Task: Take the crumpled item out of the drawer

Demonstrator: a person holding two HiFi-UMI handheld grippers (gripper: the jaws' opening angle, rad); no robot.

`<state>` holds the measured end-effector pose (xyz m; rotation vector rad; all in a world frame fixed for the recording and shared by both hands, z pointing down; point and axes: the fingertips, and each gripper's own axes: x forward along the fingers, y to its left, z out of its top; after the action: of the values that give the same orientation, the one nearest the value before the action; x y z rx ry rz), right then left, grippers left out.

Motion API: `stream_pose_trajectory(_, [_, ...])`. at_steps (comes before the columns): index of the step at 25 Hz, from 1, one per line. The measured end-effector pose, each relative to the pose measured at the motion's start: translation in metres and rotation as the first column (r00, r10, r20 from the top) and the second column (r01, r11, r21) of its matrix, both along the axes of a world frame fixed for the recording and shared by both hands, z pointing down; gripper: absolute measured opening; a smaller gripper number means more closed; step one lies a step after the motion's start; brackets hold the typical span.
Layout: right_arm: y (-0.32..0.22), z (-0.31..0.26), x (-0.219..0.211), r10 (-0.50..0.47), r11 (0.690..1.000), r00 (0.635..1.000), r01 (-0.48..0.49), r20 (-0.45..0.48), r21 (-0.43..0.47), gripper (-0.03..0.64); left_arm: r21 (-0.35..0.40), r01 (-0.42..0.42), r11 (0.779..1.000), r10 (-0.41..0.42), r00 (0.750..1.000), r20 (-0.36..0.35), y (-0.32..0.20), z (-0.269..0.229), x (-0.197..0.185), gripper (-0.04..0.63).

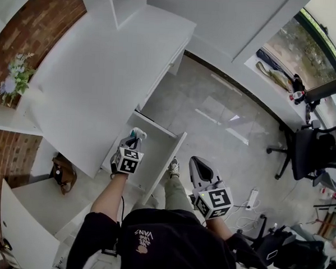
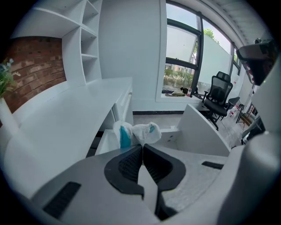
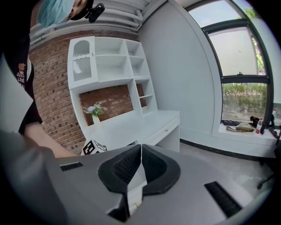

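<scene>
The crumpled item (image 2: 137, 132), a white wrapper with teal patches, is pinched at the tips of my left gripper (image 2: 142, 145), which is shut on it. In the head view the crumpled item (image 1: 138, 133) hangs just over the open white drawer (image 1: 159, 145), with the left gripper (image 1: 133, 141) above the drawer's near end. The drawer (image 2: 199, 129) stands pulled out from the white desk (image 1: 104, 71). My right gripper (image 1: 197, 164) is shut with nothing in it, off to the right over the floor, apart from the drawer. Its jaws (image 3: 141, 146) point toward the desk.
A vase of flowers (image 1: 13, 78) stands at the desk's left end, with white shelves (image 3: 109, 61) behind. A brown bag (image 1: 65, 173) lies under the desk. A black office chair (image 1: 307, 149) and a power strip (image 1: 252, 197) are on the grey floor at the right.
</scene>
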<state>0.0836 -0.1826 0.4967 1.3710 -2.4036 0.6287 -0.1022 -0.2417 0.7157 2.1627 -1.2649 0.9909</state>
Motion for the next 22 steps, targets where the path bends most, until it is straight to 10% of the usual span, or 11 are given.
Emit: stream_pose_trajectory(22, [-0.045,0.079,0.022,-0.05,0.986,0.998,0.046,-0.023,-0.16,0.002,-0.15,0.08,0.985,-0.055,0.985,0.163,-0.068,0.121,-0.032,0.011])
